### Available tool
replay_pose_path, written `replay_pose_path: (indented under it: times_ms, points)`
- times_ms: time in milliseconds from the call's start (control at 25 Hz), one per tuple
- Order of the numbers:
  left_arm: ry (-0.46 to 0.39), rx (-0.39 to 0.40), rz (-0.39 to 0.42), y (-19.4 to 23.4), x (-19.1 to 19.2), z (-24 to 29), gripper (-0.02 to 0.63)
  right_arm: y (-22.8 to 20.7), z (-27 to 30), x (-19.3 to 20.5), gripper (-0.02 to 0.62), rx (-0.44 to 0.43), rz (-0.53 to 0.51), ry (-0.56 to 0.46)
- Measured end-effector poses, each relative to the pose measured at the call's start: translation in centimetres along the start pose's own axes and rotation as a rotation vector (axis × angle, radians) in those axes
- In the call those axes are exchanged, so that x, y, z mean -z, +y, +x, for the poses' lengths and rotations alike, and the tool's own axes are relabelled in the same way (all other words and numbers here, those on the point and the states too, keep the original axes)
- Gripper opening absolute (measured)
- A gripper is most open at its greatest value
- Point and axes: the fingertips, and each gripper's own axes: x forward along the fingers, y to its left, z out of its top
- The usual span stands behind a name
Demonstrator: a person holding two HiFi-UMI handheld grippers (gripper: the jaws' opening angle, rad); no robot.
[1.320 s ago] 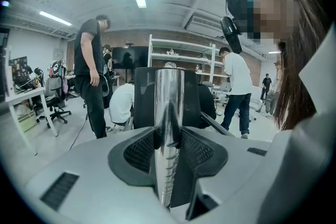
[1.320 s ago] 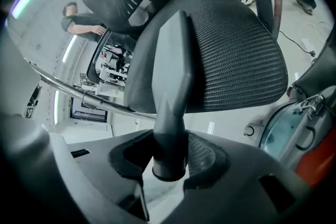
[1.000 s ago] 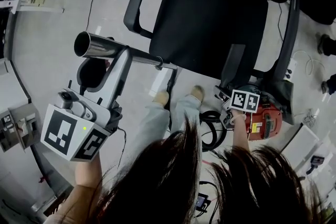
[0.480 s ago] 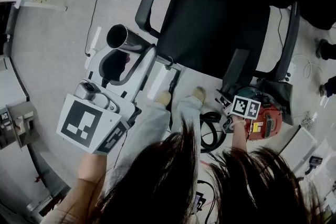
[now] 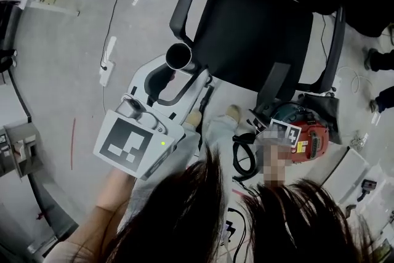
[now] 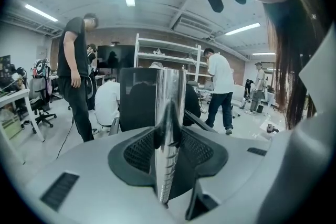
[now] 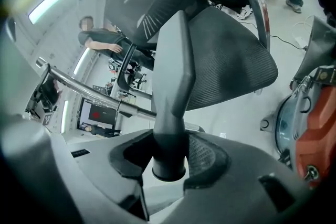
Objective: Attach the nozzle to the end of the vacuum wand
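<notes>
My left gripper (image 5: 182, 78) is shut on the chrome vacuum wand (image 5: 180, 57), whose open round end points up toward the head camera beside the chair's armrest. In the left gripper view the wand (image 6: 169, 113) runs straight up between the jaws of the left gripper (image 6: 169, 131). My right gripper (image 5: 271, 113) is shut on a dark grey tapered nozzle (image 5: 274, 80) that lies over the seat's front edge. In the right gripper view the nozzle (image 7: 174, 76) stands in the right gripper (image 7: 169, 150), round socket end toward the camera, and the wand (image 7: 86, 91) crosses at the left, apart from it.
A black office chair (image 5: 258, 28) stands just ahead, armrests on both sides. A red vacuum body (image 5: 311, 140) and a coiled black hose (image 5: 245, 156) lie on the floor at the right. A power strip (image 5: 106, 66) lies left. Several people (image 6: 79, 76) stand around the room.
My left gripper has swung right toward the chair with the wand, whose open end now faces the head camera more. The right gripper with the nozzle has hardly moved.
</notes>
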Motion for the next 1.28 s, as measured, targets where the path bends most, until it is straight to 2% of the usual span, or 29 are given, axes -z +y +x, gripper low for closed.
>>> replay_pose_path:
  times_ms: [480, 600, 880, 1280]
  points:
    - [0.036, 0.092, 0.049, -1.6, -0.2, -2.6, 0.150, 6.6, -2.0, 1.1, 0.179, -0.013, 0.026, -0.068]
    - [0.065, 0.102, 0.051, -1.8, -0.1, -3.1, 0.150, 8.3, -2.5, 1.4, 0.179, -0.016, 0.037, -0.081]
    - [0.062, 0.126, 0.056, -2.1, -0.3, -4.0, 0.150, 11.7, -4.0, 1.7, 0.179, -0.025, 0.020, -0.110]
    - [0.059, 0.142, 0.050, -1.0, -0.3, -4.3, 0.150, 14.1, -3.6, 1.2, 0.179, -0.032, -0.004, -0.150]
